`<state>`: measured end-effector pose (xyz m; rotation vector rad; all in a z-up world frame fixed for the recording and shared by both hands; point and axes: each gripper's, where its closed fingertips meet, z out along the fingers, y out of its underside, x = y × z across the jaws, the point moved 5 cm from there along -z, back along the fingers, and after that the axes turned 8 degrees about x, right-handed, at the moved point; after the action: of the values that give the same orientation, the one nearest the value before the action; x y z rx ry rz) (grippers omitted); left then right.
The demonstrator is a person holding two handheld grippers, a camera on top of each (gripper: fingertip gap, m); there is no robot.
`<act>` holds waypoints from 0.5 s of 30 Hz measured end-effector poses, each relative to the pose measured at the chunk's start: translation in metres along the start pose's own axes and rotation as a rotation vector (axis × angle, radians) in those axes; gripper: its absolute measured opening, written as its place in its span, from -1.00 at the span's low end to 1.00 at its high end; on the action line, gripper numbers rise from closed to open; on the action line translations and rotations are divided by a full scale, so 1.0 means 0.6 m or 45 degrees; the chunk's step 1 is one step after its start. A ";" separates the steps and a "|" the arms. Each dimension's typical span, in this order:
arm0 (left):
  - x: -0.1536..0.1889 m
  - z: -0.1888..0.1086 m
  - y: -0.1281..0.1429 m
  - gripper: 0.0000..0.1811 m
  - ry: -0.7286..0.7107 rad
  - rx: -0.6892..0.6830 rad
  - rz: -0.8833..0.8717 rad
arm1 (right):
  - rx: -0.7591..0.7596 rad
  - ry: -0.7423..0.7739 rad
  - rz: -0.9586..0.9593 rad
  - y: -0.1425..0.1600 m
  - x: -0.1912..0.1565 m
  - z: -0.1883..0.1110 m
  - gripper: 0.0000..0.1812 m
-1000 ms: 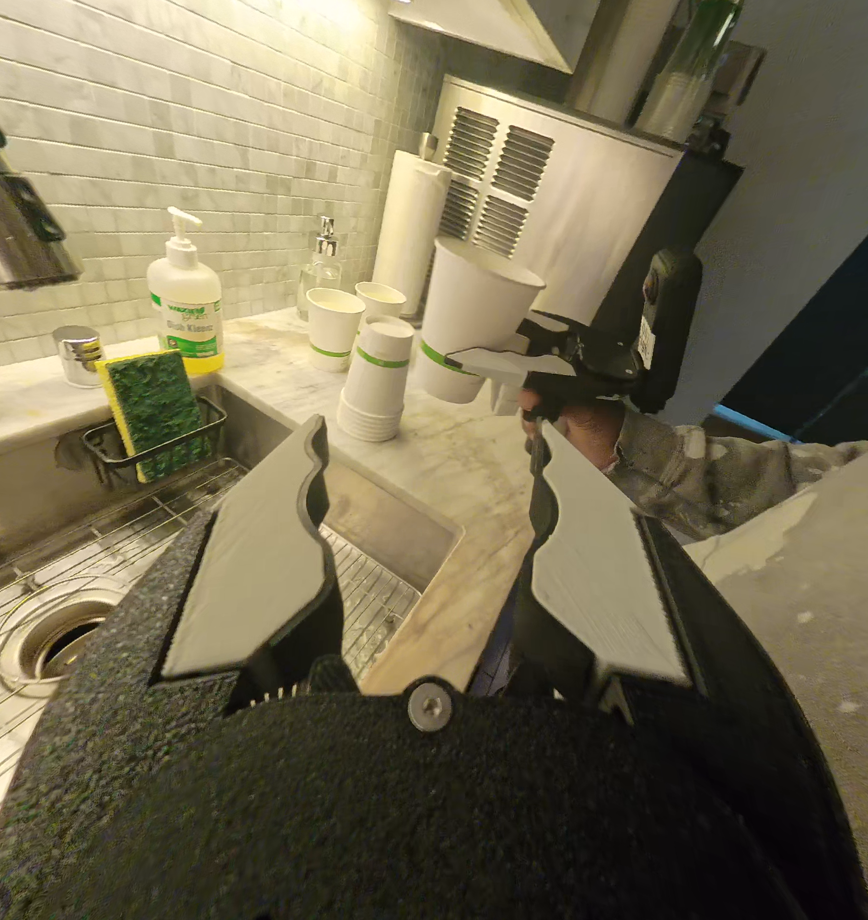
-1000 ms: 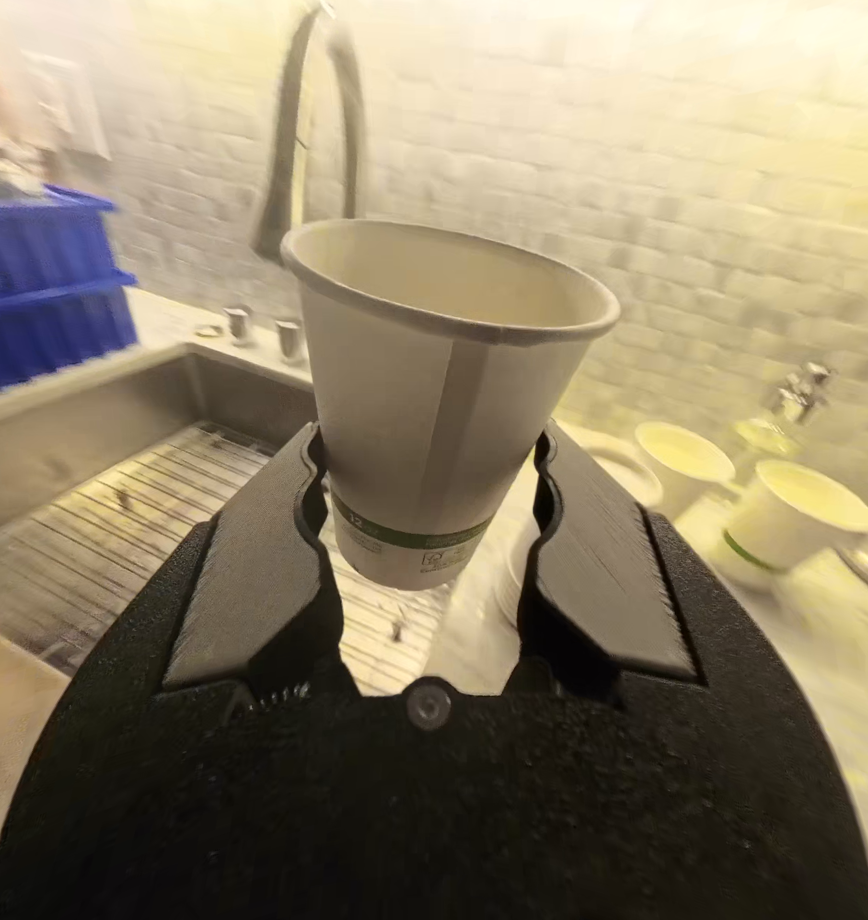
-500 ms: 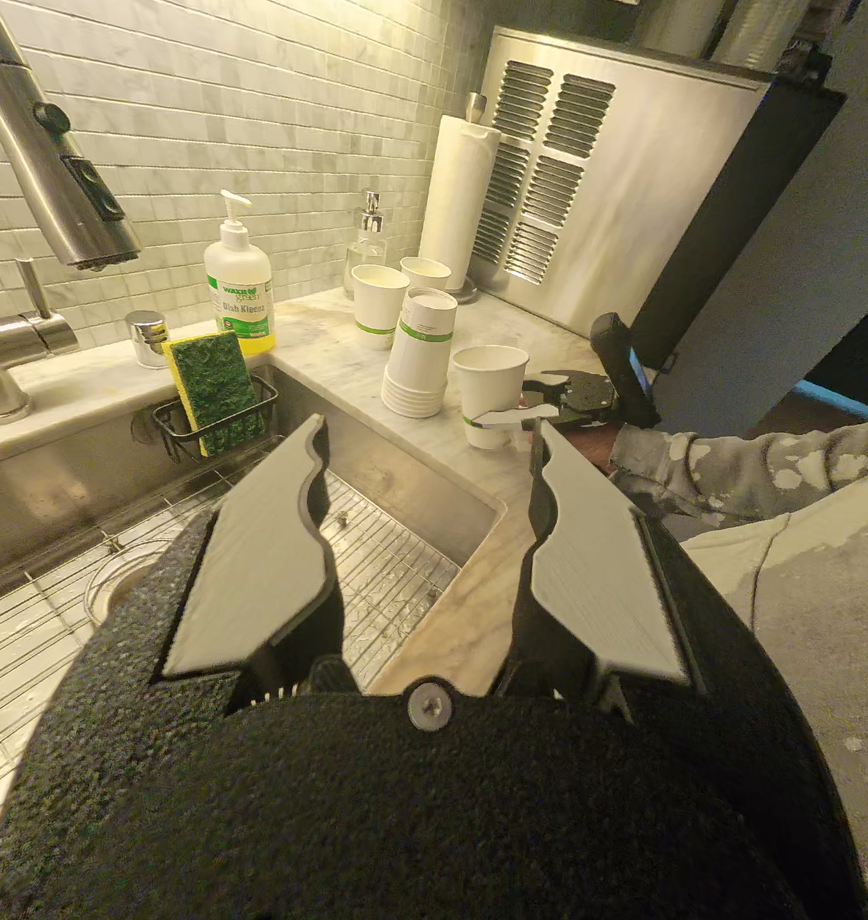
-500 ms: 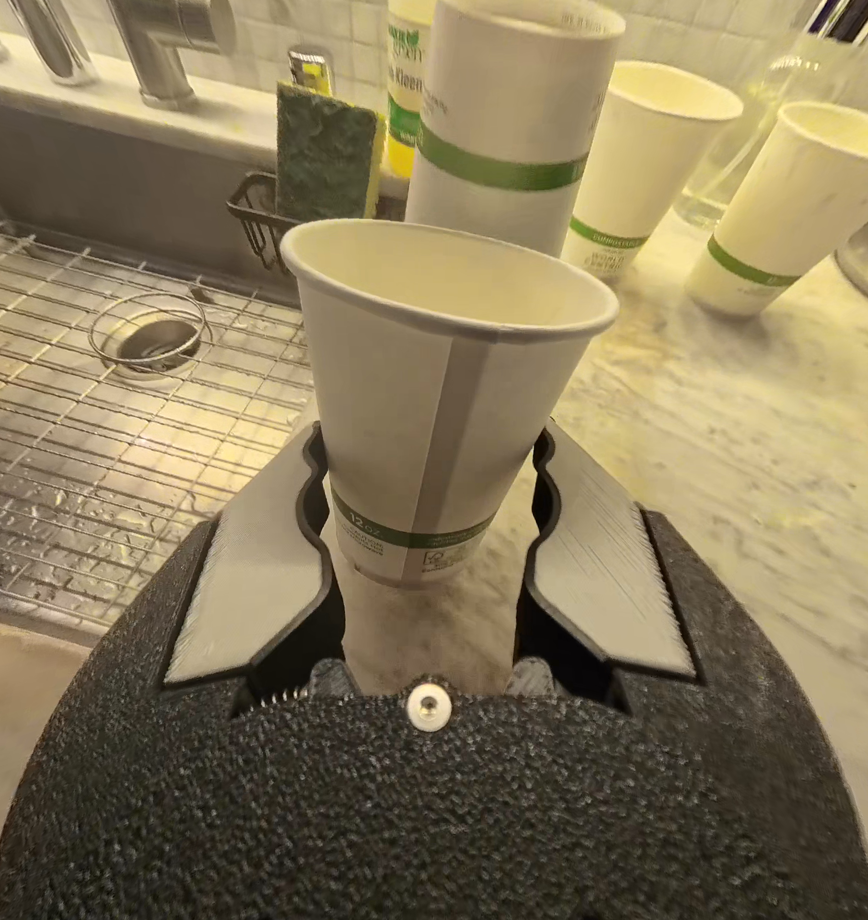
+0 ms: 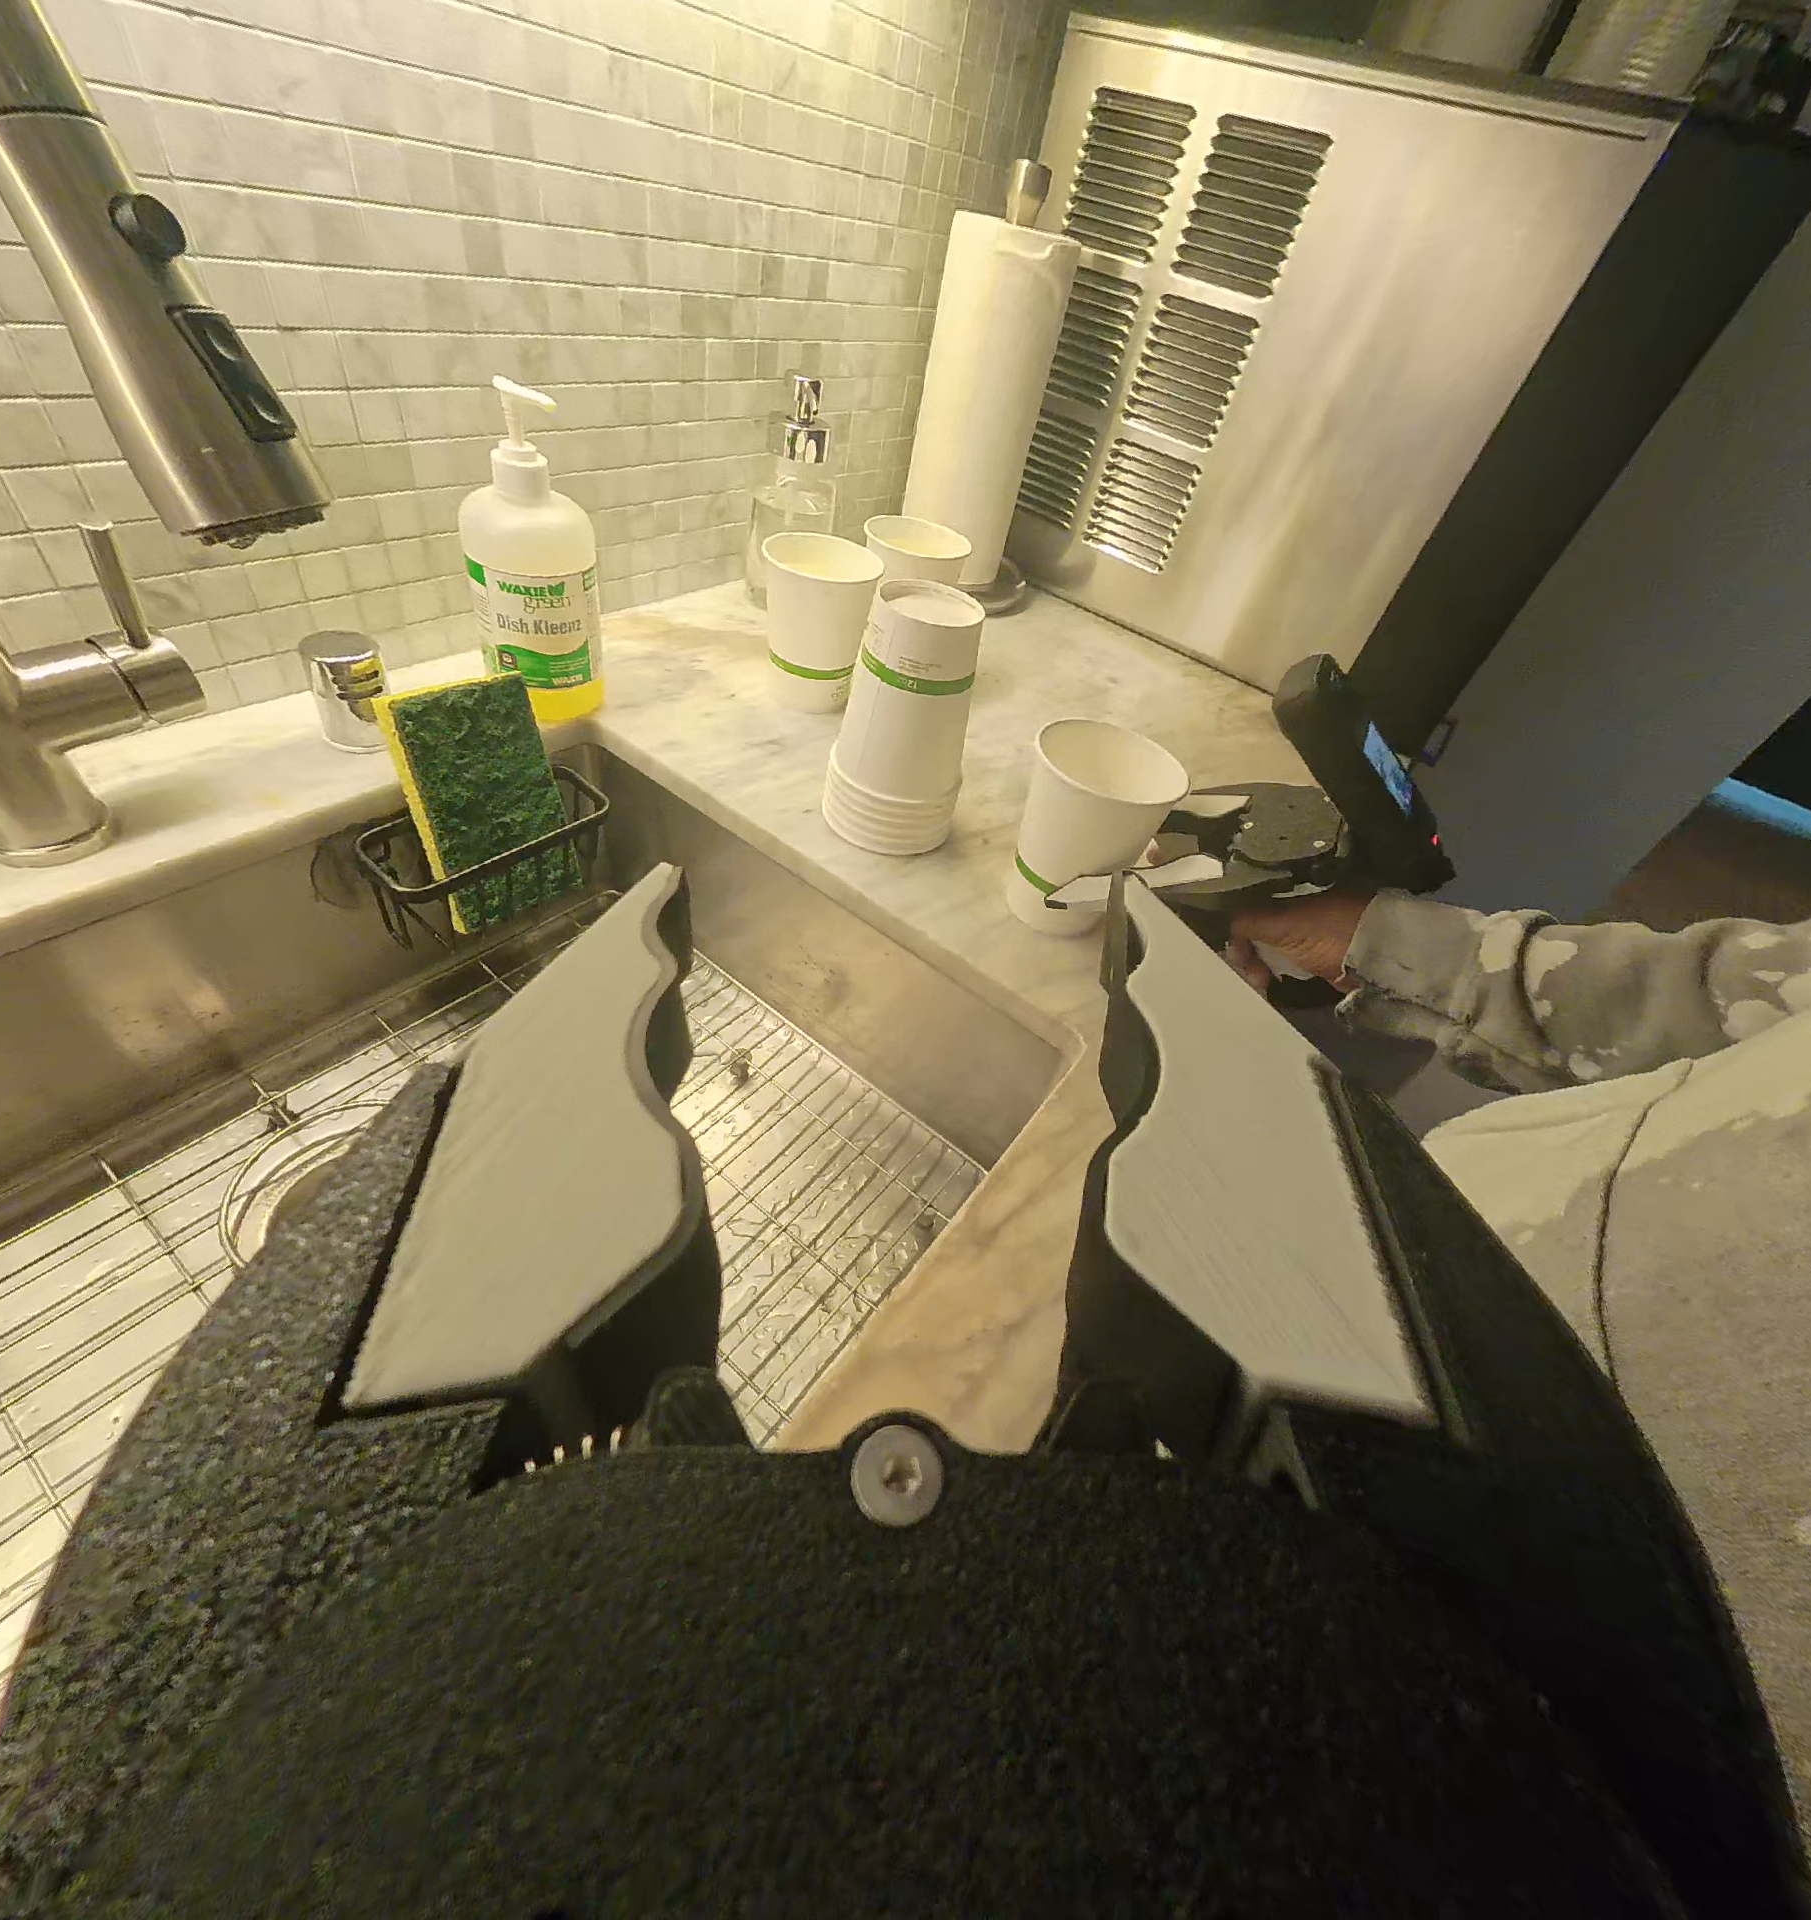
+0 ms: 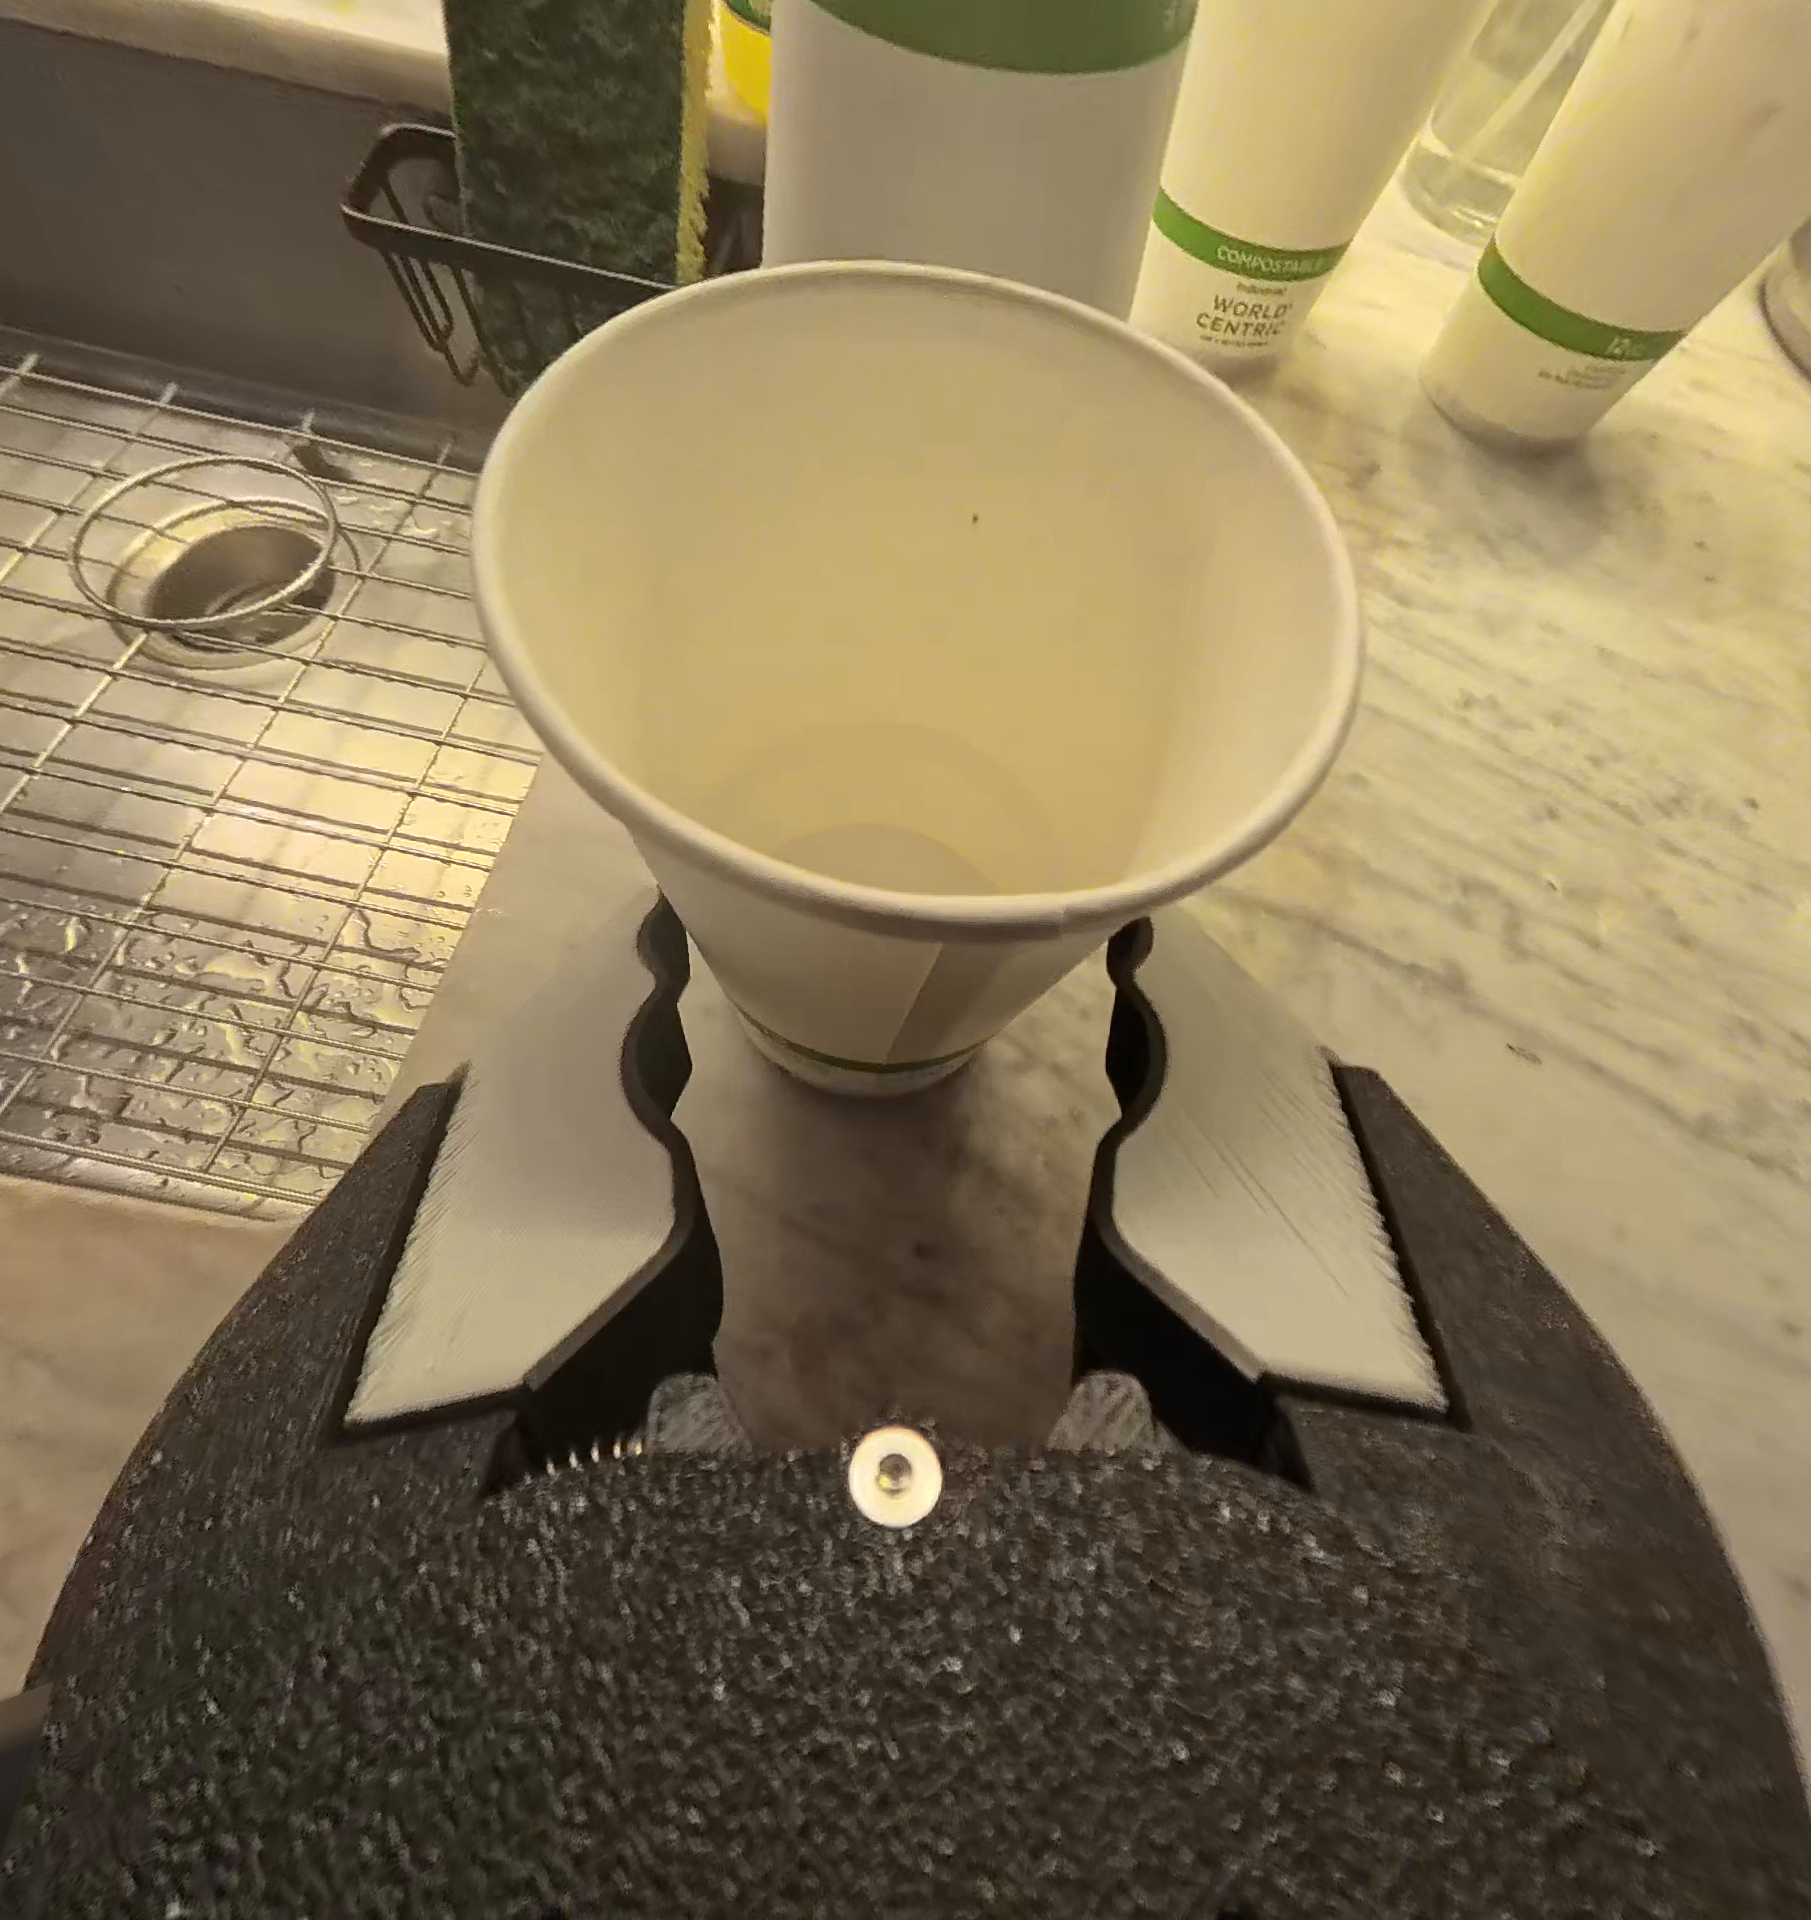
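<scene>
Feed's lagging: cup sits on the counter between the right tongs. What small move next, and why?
Probably draw the right tongs straight back: they stand open with gaps either side of the paper cup, whose base rests on the marble counter.

Kitchen: steel sink (image 5: 880, 997) with faucet (image 5: 142, 312), tiled wall (image 5: 568, 208), marble counter (image 5: 1088, 675), dish-soap bottle (image 5: 532, 582), sponge (image 5: 480, 800), paper-towel roll (image 5: 989, 384).

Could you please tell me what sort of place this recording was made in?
Most likely a kitchen or office kitchenette: a steel sink with a pull-down faucet, a dish soap bottle, and paper cups on a marble counter.
</scene>
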<state>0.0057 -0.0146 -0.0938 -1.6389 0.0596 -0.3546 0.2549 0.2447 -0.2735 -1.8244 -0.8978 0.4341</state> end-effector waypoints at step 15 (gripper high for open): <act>-0.010 -0.009 -0.004 -0.14 -0.046 0.021 0.027 | 0.037 0.020 0.053 -0.004 0.003 -0.023 0.14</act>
<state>-0.0018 -0.0179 -0.0923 -1.6270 0.0468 -0.3079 0.2638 0.2378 -0.2654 -1.8203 -0.8399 0.4561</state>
